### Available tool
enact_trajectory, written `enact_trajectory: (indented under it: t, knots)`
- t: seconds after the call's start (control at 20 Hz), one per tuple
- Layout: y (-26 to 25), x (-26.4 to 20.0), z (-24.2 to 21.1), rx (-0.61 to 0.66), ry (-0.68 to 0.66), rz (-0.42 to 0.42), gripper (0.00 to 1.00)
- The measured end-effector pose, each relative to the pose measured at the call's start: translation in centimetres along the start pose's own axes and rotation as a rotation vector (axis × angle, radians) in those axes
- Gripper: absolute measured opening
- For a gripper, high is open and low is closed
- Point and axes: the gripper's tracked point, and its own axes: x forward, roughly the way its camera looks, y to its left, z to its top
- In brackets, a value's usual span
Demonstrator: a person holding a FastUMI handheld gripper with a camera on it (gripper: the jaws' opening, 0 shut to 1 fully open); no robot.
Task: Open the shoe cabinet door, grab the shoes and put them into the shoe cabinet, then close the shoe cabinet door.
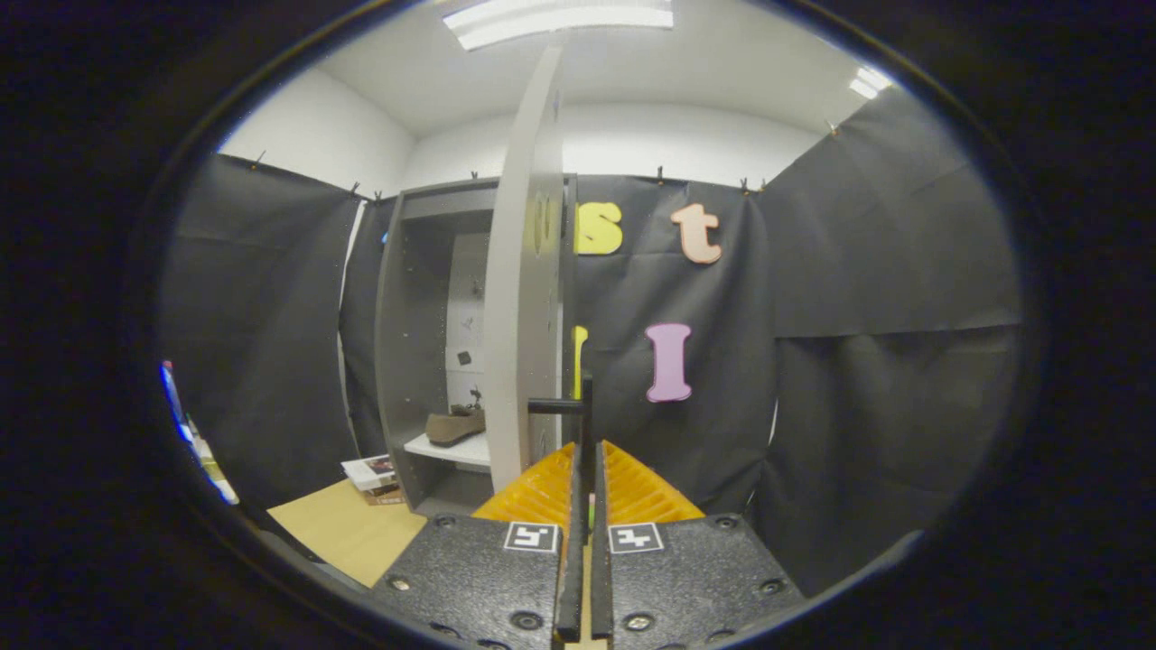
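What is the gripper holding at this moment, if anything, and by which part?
The gripper is shut on the door handle, a dark bar at the edge of the open shoe cabinet door. A shoe already sits on the cabinet shelf.

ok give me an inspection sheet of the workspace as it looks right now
surface: tan floor ahead of the cabinet.
job's things: grey shoe cabinet stands with its door swung open, seen edge-on; a brown shoe lies on the white shelf inside.
clutter: small stack of books or boxes on the floor beside the cabinet.
grippers: gripper fingers nearly together, closed on the door's dark handle.
cables: nothing seen.
surroundings: black cloth walls, white ceiling with strip lights.
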Motion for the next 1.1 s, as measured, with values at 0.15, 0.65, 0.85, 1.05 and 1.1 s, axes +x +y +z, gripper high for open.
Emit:
enact_trajectory:
  t: [0.15, 0.65, 0.85, 1.05, 1.1]
  knots:
    - [1.1, -2.8, -0.4, -0.002, -0.046, -0.026, 0.61]
    - [10.3, -6.0, -4.7, 0.095, -0.087, 0.033, 1.00]
    - [13.4, -3.8, -8.3, 0.083, -0.065, 0.031, 1.00]
    - [17.6, -1.5, -12.0, 0.043, -0.029, 0.084, 1.00]
    - [18.5, -0.9, -12.8, 0.043, -0.021, 0.095, 1.00]
